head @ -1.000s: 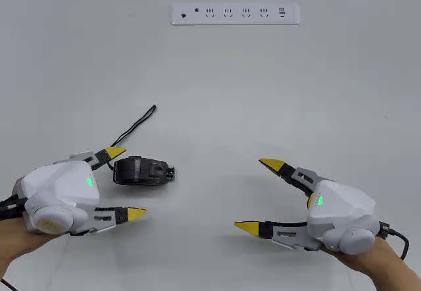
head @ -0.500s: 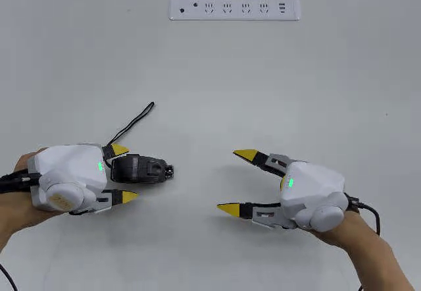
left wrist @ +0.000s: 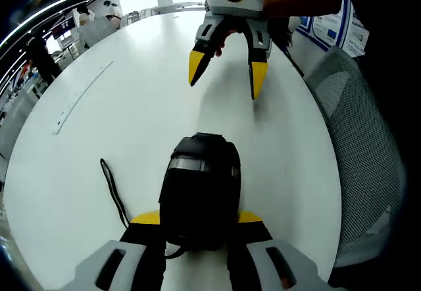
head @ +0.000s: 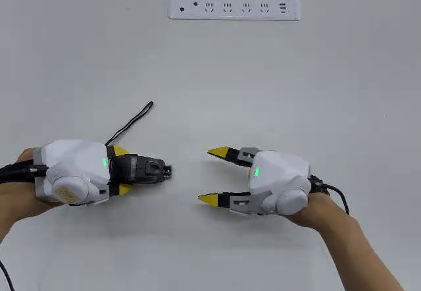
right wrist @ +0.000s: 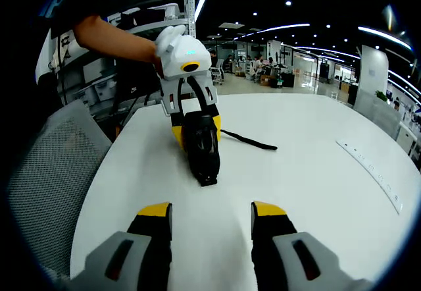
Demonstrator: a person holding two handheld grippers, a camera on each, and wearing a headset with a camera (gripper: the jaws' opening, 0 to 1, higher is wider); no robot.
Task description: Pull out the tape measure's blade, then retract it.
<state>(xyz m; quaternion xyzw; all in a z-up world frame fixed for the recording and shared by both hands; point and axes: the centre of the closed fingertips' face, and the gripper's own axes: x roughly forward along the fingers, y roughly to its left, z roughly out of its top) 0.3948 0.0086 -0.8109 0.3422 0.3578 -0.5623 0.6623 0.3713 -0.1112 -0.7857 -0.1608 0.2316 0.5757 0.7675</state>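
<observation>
- White bench (head: 316,93), with a long white power strip (head: 235,8) lying near its far edge.
- The black plastic tape measure (head: 148,170) lies on the bench at the person's left with its blade in. Its thin black strap (head: 131,122) trails off towards the far left.
- The left hand-held gripper (head: 121,170) is clamped on the tape measure's body, one yellow tip on each side.
- The right hand-held gripper (head: 212,176) has its jaws apart and faces the tape measure's front end, near it but not touching.
</observation>
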